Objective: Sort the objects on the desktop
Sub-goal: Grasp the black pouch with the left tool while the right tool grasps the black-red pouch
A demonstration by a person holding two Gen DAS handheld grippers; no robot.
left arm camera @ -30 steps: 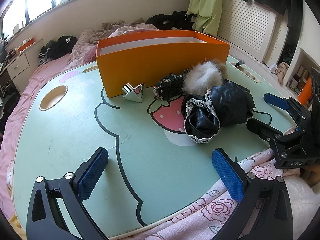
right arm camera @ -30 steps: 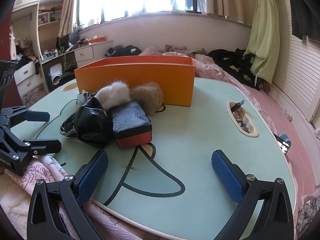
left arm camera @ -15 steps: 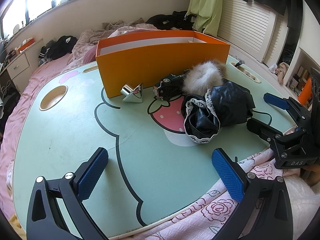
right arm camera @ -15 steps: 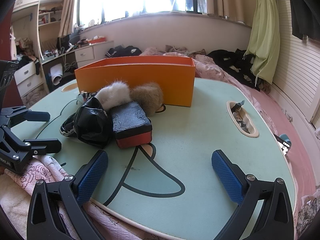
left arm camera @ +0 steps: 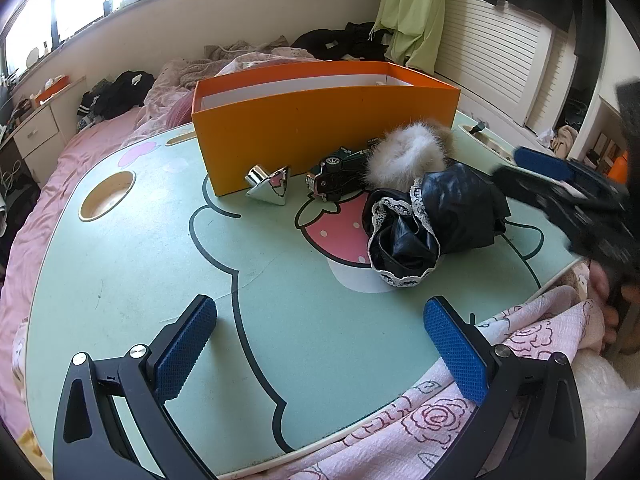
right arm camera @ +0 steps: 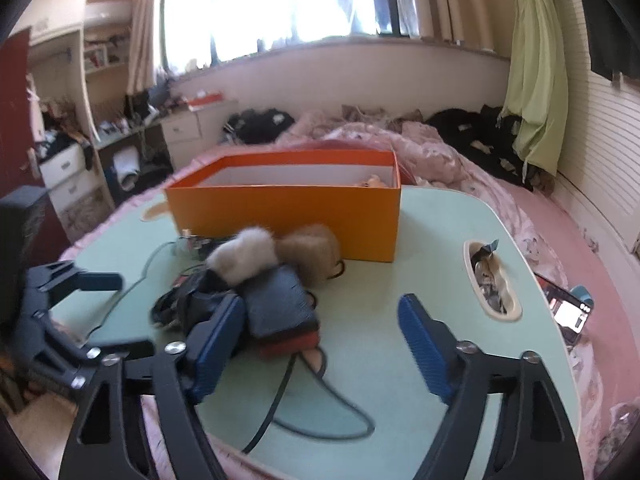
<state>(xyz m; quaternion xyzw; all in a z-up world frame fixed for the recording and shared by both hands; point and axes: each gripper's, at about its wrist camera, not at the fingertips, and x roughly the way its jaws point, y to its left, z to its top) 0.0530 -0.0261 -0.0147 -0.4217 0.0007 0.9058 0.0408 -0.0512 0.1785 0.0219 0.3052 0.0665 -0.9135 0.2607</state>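
Left gripper: fingers spread wide, nothing between them, parked low over the near edge of the counter. Everything it could take lies ahead of its fingers. Going left to right from there:

- silver cone-shaped trinket, ahead and slightly left, tipped on its side just in front of the orange box
- toy car, ahead, just right of the trinket, flipped with wheels showing
- white fur pom, ahead-right, touching the car's far end and resting on the pile
- black lace-trimmed cloth, ahead-right, nearest loose item to the left fingers

Right gripper: fingers closing, nothing clamped that I can see. Frame is motion-blurred. The black-and-red pouch sits at the inner side of its left finger, not centred in the gap; whether the pad touches it I can't tell. Long axis of the pouch runs roughly along the pointing direction, slightly skewed left. Behind it: the white pom and a tan fur pom, then the box wall.

Judgement: right hand is the nearer one for the pouch; left is well apart from the whole pile. Key relation is the offset: pouch lies left of the right gripper's centreline, so it probably needs a shift left before the fingers can straddle the narrow width. Box is straight beyond, open top.
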